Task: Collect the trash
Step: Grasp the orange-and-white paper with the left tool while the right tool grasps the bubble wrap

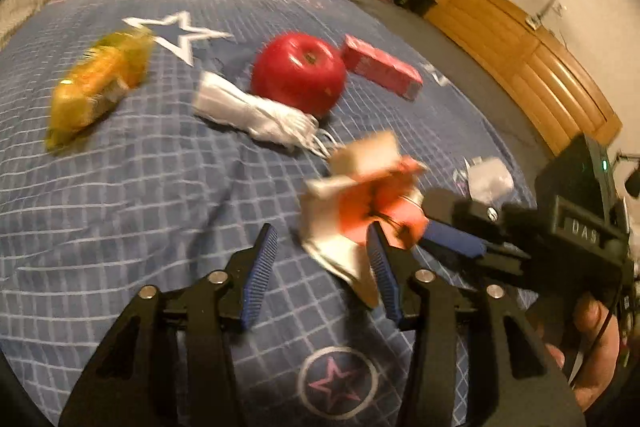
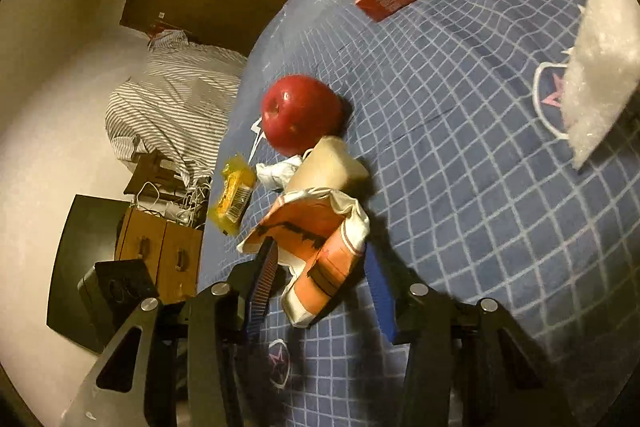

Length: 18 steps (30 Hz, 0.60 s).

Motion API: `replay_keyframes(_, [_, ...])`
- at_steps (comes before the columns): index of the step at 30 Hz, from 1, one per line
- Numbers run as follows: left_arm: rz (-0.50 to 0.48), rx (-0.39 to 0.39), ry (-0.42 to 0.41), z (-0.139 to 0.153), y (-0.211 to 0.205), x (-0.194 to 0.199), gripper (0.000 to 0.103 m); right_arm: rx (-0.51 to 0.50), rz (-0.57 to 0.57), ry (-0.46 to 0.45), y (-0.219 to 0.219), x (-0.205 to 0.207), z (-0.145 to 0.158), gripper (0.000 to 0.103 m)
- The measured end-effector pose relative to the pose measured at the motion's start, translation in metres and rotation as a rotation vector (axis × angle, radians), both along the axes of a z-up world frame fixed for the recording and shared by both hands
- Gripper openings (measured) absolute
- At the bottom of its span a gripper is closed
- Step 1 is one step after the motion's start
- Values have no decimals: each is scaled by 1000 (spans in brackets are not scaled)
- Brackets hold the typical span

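A crumpled orange-and-white paper carton [image 1: 360, 203] lies on the blue star-patterned bedspread [image 1: 140, 187]. My right gripper [image 2: 320, 267] has its blue fingers on either side of the carton [image 2: 316, 243], closing on it; it shows from the side in the left wrist view [image 1: 448, 239]. My left gripper [image 1: 324, 259] is open just in front of the carton, its right finger touching it. A crumpled white wrapper [image 1: 256, 111], a yellow snack packet [image 1: 96, 83] and a red apple [image 1: 300, 73] lie beyond.
A red box [image 1: 380, 67] lies right of the apple. A white plastic packet [image 2: 600, 67] lies on the bedspread. A small foil-and-white scrap [image 1: 486, 179] lies near the bed edge. A wooden headboard [image 1: 520, 59], a striped quilt [image 2: 172, 103] and cardboard boxes [image 2: 160, 251] surround the bed.
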<state>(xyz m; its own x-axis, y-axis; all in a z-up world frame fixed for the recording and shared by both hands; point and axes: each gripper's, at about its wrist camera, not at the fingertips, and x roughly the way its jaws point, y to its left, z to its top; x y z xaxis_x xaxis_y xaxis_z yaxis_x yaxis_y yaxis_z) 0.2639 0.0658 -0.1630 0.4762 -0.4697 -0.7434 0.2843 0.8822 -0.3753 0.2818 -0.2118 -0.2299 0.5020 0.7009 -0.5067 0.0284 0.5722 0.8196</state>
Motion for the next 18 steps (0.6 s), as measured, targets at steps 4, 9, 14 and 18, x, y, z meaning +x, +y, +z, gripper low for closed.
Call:
replay_keyframes(4, [-35,8,1,-2,-10,1,56,-49,30,-21,11,4,4,46])
replay_keyframes(9, [-33,31,-55,11,-2,-17,56,-145,67,-131,-9,4,37,53])
replay_keyframes(14, [-107,202,-225,44,-5,-32,59,-434,221,-324,-54,-22,76,69])
replay_keyframes(18, [-261,314,-307,62,-34,-29,79,-827,421,-450,-73,-29,91,75])
